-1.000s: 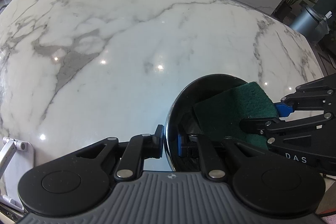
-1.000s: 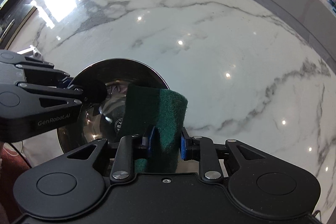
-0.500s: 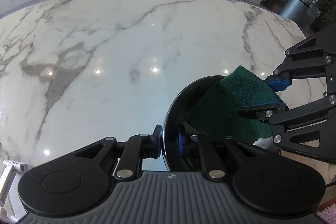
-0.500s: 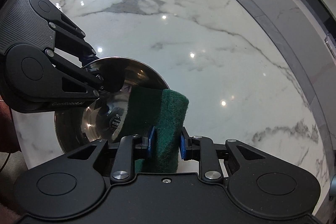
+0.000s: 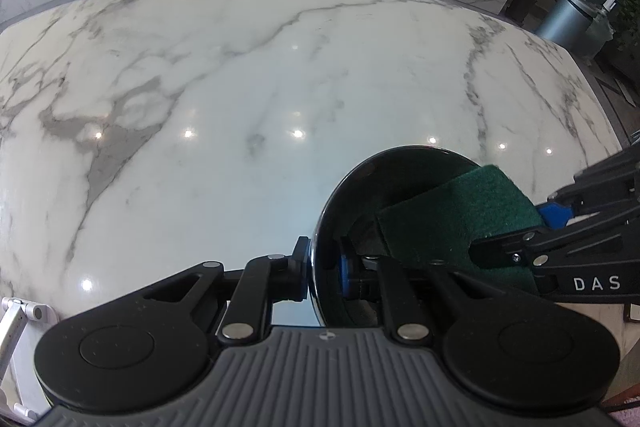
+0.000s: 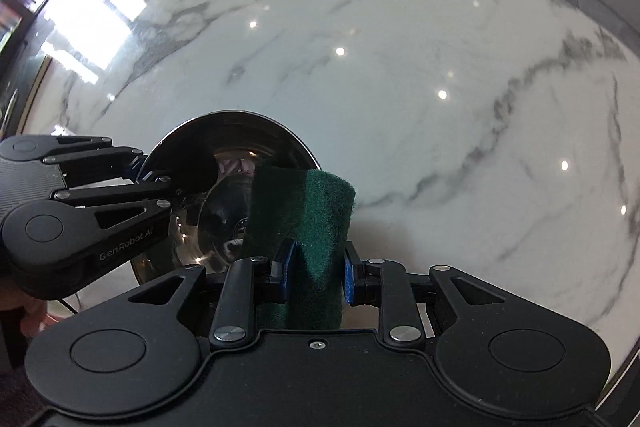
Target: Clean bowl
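My left hand-held gripper (image 5: 324, 269) is clamped on the rim of the bowl (image 6: 224, 195), tilted above the counter's (image 5: 240, 87) near edge. My right hand-held gripper (image 6: 314, 265) pinches the folded scrubbing pad (image 6: 316, 215). Pressing too hard could twist the bowl loose.

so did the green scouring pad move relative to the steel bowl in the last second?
Yes. In the left wrist view the green scouring pad rose toward the steel bowl far rim half a second ago, then dropped back inside.

The scouring pad (image 6: 316, 223) hides part of the bowl's (image 6: 224, 155) inside.
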Demonstrator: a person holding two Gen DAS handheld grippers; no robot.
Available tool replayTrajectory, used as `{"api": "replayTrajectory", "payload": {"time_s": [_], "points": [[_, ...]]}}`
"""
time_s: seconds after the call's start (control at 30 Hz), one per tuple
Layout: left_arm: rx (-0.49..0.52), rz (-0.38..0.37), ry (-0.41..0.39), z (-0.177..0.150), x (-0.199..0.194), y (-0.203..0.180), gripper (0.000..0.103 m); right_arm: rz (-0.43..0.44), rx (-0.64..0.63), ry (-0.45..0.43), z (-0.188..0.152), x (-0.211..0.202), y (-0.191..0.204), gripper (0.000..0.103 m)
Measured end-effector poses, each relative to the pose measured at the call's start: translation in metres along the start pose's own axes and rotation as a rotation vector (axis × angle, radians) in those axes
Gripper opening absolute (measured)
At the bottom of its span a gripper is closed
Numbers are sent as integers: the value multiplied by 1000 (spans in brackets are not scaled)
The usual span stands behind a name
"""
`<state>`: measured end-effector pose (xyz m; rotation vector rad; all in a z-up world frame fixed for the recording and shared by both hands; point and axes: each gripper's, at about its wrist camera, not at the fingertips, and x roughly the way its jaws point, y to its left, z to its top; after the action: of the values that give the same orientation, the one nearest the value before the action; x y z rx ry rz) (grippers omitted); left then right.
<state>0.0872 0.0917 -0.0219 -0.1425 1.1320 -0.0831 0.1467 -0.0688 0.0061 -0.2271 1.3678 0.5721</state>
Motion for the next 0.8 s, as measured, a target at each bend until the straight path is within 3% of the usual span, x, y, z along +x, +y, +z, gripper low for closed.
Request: {"api": "replayTrajectory", "payload": {"time_s": [0.23,0.8], "points": [[-5,-2,3,0,0,1,13,-19,4,-22,-7,-1,5,21],[-27,-50,9,1,0,7,19,-162,-388,-81,4,5,20,21]]}}
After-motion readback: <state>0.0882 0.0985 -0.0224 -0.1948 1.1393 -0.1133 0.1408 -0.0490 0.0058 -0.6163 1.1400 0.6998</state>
